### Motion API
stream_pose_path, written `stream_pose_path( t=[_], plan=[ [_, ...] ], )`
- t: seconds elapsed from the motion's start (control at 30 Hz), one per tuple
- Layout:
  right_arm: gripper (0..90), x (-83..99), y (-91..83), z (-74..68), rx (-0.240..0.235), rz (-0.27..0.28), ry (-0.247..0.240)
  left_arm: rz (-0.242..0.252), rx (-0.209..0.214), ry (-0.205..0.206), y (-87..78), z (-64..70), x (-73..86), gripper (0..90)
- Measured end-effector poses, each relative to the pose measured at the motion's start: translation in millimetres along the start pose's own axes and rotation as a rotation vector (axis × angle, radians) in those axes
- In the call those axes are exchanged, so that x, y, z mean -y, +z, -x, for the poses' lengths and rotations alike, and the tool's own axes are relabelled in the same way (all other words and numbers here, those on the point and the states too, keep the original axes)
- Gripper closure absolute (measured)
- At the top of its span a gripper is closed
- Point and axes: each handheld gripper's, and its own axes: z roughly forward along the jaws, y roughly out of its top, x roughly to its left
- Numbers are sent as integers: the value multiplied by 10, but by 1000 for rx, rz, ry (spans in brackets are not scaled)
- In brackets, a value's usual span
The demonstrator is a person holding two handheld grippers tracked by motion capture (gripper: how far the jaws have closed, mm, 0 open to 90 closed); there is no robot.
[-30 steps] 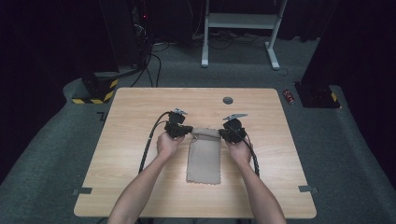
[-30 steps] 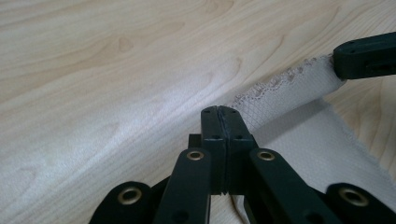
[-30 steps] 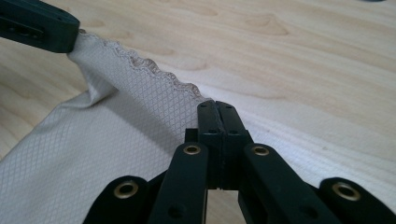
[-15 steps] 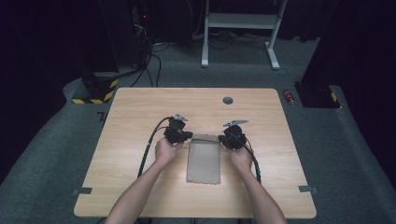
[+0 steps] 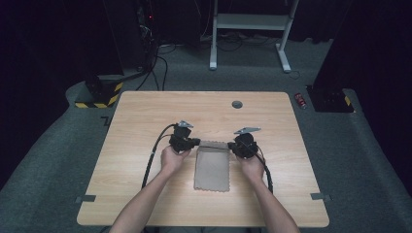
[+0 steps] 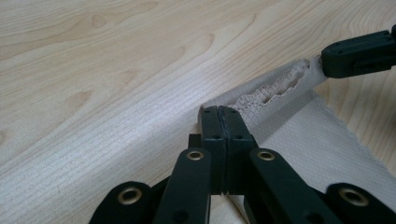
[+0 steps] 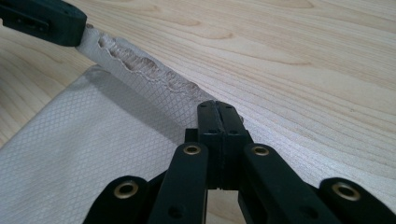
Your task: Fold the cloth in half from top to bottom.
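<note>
Broadly, the desk is a pale wood-grain surface, and the work sits slightly toward its 6 o'clock half, near the centre line. The cloth lies there as a narrow beige rectangle, long axis running 12 to 6 o'clock, flat on the wood except at its 12 o'clock edge, which is raised off the surface between the two tools.

The left tool grips the corner of that edge at about 10 o'clock of the cloth; the right tool grips the corner at about 2 o'clock. In the left gripper view, the left tool has its jaws pressed together on the cloth corner. In the right gripper view, the right tool is likewise clamped on the cloth corner.

Handling judgement: the cloth appears thin, light and fully limp. Its surface shows a fine diamond weave, which should give fair grip against the jaws. The hem between the tools is wavy and puckered, indicating that it is not under full tension and will sag or bunch if the tools move toward each other.

Recommended hold: the two corners of one short edge, as at present, with the jaws well onto the fabric rather than on the outermost threads. The zig-zag cut edge at 6 o'clock lies free on the desk and will trail when the gripped edge travels.
</note>
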Motion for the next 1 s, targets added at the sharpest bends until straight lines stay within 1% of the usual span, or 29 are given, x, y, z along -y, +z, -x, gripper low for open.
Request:
stream_pose_path(
  t=[0.2,0.23,0.33,0.43,0.53,0.6,0.63,0.67,0.73,0.8,0.83,0.87,1.0],
  plan=[
    [900,9,-28,-38,-8,8,-21,-10,-5,24,-37,24,37,892],
    [900,9,-34,-45,-6,9,-28,-13,-8,35,-44,31,37,892],
    [900,14,-59,-69,-4,9,-42,-7,-12,46,-69,52,36,892],
    [900,18,-87,-70,-3,15,-52,0,-2,40,-89,64,42,892],
    [900,33,-118,-80,-8,20,-41,4,0,37,-104,74,43,892],
    [900,42,-132,-93,-10,20,-53,10,2,34,-115,72,44,892],
    [900,43,-137,-93,-11,20,-57,9,1,40,-120,73,46,893],
    [900,46,-147,-97,-14,22,-51,5,-1,44,-121,83,52,893],
    [900,43,-157,-100,-15,27,-53,-4,-12,70,-129,110,64,893],
    [900,41,-170,-111,-15,31,-54,-5,-18,86,-143,130,71,893],
    [900,43,-177,-119,-14,31,-52,-6,-17,89,-150,133,71,892],
    [900,45,-180,-119,-15,35,-60,-1,-13,82,-156,136,72,892],
    [900,63,-212,-128,-18,36,-56,15,-4,74,-193,148,81,892]
  ],
)
